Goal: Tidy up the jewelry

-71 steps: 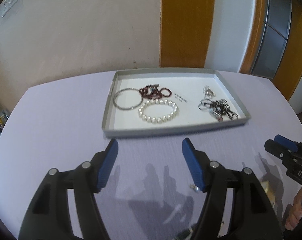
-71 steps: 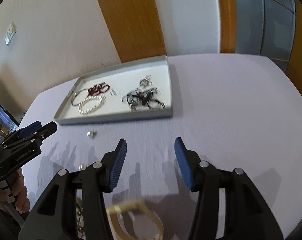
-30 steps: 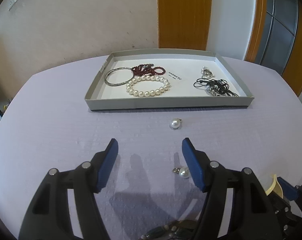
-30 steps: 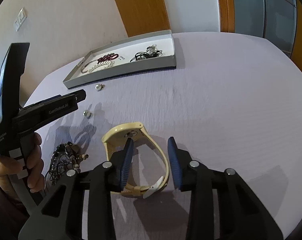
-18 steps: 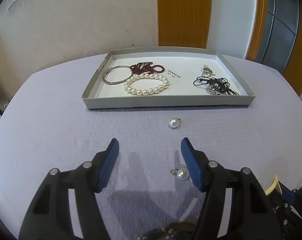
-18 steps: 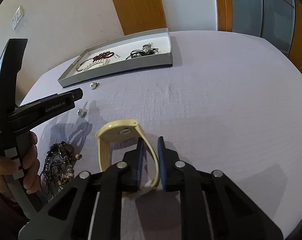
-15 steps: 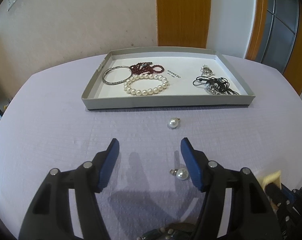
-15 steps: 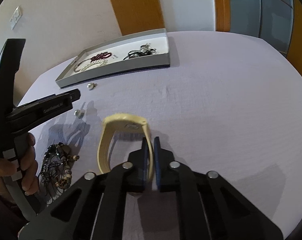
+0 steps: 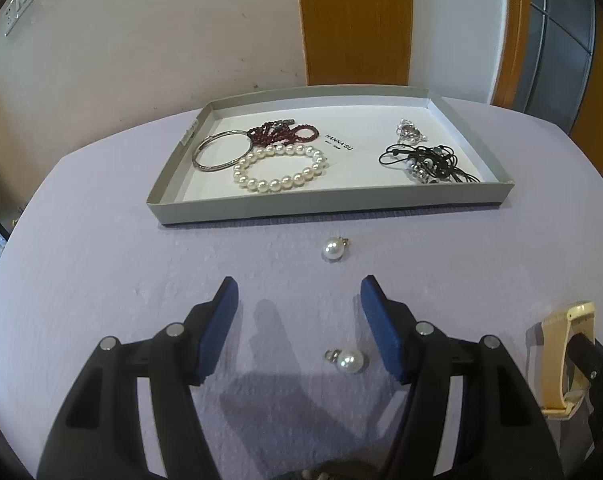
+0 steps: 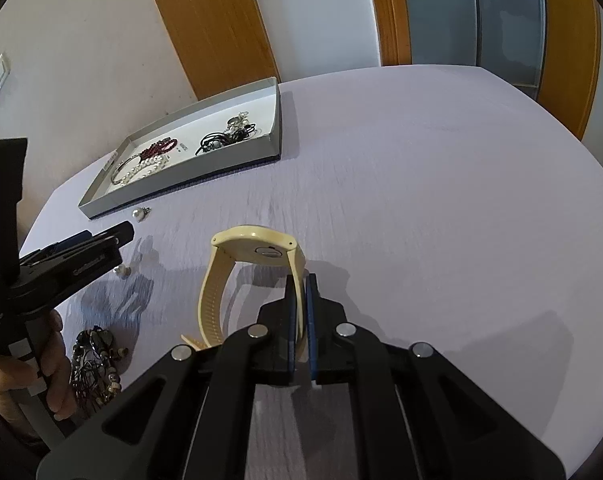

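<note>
My right gripper (image 10: 300, 280) is shut on the strap of a cream-yellow watch (image 10: 257, 248), which hangs lifted above the lilac tablecloth; the same watch (image 9: 565, 356) shows at the right edge of the left wrist view. My left gripper (image 9: 295, 290) stands open over the cloth with nothing between its fingers. One loose pearl pendant (image 9: 349, 361) lies just inside its right finger, another pearl pendant (image 9: 334, 249) lies nearer the tray. The grey tray (image 9: 329, 208) holds a pearl bracelet (image 9: 279, 172), a silver bangle (image 9: 217, 156), dark red beads (image 9: 281, 134) and a black cord tangle (image 9: 425, 160).
A dark beaded necklace (image 10: 95, 364) lies heaped on the cloth beside the hand that holds the left gripper (image 10: 97, 252). The round table ends at a wall and wooden door frame behind the tray (image 10: 181, 172). Bare cloth stretches to the right of the watch.
My right gripper's jaws closed on the watch strap and lifted the watch off the cloth, tilting it upright. The left gripper stayed open and hardly moved.
</note>
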### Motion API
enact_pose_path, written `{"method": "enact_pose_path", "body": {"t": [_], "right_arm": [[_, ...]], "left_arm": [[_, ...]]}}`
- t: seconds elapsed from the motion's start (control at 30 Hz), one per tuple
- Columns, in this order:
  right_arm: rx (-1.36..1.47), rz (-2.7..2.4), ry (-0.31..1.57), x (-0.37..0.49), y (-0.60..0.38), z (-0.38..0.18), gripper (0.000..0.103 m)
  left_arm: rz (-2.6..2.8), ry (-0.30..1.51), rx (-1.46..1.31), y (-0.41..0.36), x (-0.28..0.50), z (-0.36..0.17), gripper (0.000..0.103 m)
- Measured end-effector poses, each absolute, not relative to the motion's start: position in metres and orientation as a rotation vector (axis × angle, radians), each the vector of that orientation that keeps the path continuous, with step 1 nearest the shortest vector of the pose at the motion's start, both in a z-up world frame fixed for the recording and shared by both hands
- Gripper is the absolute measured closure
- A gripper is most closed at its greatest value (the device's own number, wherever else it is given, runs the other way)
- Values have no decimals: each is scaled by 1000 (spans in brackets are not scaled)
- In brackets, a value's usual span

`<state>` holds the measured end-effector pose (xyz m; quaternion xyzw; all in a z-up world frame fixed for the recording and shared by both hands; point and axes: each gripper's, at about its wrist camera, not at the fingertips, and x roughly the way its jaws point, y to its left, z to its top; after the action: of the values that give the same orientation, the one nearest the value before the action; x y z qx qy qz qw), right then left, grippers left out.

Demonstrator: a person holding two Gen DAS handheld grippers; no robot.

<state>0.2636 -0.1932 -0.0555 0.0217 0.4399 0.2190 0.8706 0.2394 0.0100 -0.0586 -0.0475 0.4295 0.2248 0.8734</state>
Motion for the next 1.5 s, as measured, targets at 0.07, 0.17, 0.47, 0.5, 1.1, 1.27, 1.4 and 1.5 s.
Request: {"method": "enact_pose_path", "body": {"t": [0.07, 0.17, 0.47, 0.5, 1.1, 1.27, 1.4, 1.5], "right_arm": [[42, 456, 920, 265, -192, -56, 98], [38, 454, 932, 269, -192, -58, 98], [38, 463, 940, 274, -195, -60, 98], [42, 468, 942, 275, -195, -60, 98], [94, 500, 953, 276, -200, -59, 98], [97, 500, 952, 275, -201, -59, 98], [96, 504, 947, 274, -199, -57, 98], [96, 506, 947, 274, -198, -57, 98]], "left_arm": [[480, 906, -107, 11, 244, -60, 39], [490, 922, -115, 11, 251, -63, 41], [512, 937, -117, 7, 264, -69, 45], [511, 937, -120, 7, 265, -69, 48], [412, 915, -170, 14, 258, -67, 102], [405, 920, -194, 25, 248, -66, 102], [390, 920, -216, 34, 242, -64, 102], [361, 916, -221, 32, 241, -63, 102]]}}
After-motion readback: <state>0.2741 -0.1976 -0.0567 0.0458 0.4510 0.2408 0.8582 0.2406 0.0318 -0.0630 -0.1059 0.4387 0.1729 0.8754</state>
